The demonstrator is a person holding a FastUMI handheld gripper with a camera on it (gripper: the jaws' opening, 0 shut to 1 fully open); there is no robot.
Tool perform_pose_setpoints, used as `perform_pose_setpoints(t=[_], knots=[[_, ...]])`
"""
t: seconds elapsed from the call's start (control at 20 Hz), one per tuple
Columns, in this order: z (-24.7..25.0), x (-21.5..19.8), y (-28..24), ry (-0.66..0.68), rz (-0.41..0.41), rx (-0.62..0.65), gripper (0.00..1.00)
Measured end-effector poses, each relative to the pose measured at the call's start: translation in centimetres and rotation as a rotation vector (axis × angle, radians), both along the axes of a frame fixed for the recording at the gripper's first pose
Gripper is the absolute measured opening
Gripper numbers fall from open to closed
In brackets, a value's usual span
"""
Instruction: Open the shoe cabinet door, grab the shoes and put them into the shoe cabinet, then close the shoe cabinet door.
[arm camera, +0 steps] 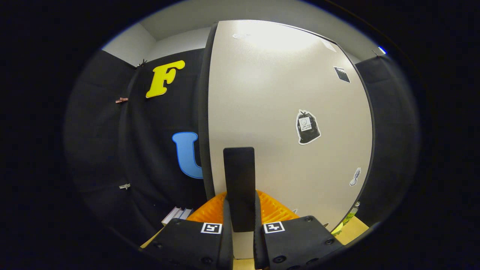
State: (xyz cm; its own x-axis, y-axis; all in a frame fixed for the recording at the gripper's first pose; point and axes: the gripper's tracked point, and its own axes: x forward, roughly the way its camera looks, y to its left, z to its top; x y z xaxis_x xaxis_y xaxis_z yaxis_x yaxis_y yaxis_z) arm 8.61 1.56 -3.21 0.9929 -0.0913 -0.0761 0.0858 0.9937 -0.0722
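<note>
Claw (240,210) clamped on black door handle (239,180); cabinet door (285,112) left edge beside cloth wall.

The gripper (240,219) has its fingers closed against the dark handle (239,187) from either side, and they cover the handle's lower end. The door (288,123) blocks whatever lies behind it, and its near bottom edge is lost behind the fingers. Stickers (308,127) on the door are too small to make out. To the right of the door's foot, a yellow-green thing (347,221) peeks out, mostly hidden. To the left, some pale flat items (177,214) are partly hidden by the left finger; what they are cannot be told.
</note>
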Motion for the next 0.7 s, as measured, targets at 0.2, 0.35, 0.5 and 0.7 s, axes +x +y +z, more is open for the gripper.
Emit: perform_pose_setpoints(t=[0.2, 0.35, 0.5, 0.7], knots=[[0.2, -3.2, -0.3, 0.008, 0.032, -0.004, 0.25], [0.6, -5.7, -0.9, 0.014, 0.061, 0.002, 0.25], [1.0, -7.5, -1.1, 0.024, 0.101, 0.014, 0.25], [1.2, -10.8, -2.7, 0.037, 0.146, 0.021, 0.25]])
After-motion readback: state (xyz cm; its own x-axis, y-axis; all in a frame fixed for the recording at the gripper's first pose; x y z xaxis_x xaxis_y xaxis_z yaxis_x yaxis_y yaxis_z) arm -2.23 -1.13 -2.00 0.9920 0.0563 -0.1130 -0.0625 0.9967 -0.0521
